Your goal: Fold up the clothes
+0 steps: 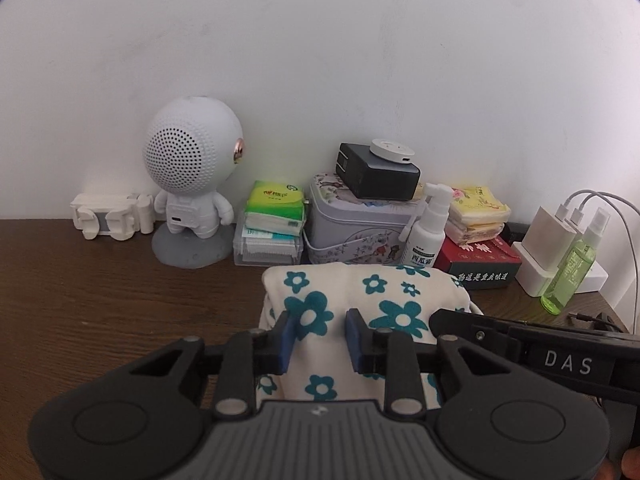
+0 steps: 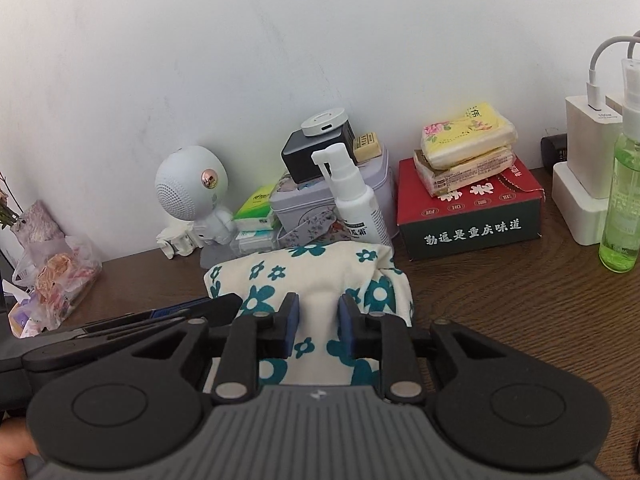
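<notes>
Two readable marks: "DAS" (right hand-held gripper (image 1: 568,360)), red box (image 2: 468,216) Chinese.

A cream cloth printed with teal flowers (image 1: 360,292) lies on the dark brown wood-grain table (image 1: 100,300). Behind the cloth stand a white perforated astronaut figure (image 1: 188,184), a red-and-dark-green box (image 2: 468,216) and a clear green spray bottle (image 2: 624,208).

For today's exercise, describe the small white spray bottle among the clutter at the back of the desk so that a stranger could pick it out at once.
Start at the row of clutter along the white wall on the brown wooden desk. In front of the floral lavender metal tin stands the small white plastic spray bottle, just behind the cream cloth with teal flowers. Unlike the clear green spray bottle further right, it is opaque white with a long nozzle.
</notes>
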Demonstrator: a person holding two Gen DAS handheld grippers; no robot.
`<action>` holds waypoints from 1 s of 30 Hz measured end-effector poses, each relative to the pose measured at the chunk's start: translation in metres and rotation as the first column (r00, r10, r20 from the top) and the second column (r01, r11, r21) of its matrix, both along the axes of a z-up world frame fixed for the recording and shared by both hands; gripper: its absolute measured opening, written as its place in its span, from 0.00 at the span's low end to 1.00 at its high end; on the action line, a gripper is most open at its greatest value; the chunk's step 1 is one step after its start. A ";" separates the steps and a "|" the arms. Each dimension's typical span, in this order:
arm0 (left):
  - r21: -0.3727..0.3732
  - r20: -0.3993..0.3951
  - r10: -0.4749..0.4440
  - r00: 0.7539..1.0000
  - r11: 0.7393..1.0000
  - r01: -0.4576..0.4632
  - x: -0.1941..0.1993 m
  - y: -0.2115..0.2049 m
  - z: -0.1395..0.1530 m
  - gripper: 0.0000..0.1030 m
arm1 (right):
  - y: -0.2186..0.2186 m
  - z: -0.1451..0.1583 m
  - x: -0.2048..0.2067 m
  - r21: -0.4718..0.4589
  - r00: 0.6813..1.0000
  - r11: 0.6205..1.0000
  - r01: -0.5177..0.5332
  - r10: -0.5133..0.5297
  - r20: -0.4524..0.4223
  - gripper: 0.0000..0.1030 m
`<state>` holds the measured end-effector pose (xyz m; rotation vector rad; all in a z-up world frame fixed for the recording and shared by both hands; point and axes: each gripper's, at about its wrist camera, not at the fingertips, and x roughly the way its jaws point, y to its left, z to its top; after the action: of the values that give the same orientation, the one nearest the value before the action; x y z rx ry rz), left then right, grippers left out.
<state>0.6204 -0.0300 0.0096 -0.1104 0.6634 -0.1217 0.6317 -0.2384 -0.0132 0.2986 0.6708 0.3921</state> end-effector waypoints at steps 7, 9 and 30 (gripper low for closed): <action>-0.045 0.064 0.006 0.998 0.999 -0.003 -0.019 0.014 0.021 0.58 | -0.007 0.015 -0.012 0.043 1.000 0.999 0.011 -0.012 0.023 0.38; -0.055 0.106 0.021 0.994 0.998 -0.015 -0.031 0.019 0.030 0.75 | -0.011 0.021 -0.020 0.060 0.999 0.998 0.012 -0.015 0.039 0.47; 0.018 0.126 0.043 0.991 0.999 -0.046 -0.187 0.027 0.035 0.99 | 0.005 0.037 -0.161 -0.094 0.995 0.995 0.030 -0.021 0.096 1.00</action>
<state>0.4335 -0.0033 0.0447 -0.0964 0.5364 -0.0783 0.4708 -0.2338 0.0239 0.1966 0.5905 0.3469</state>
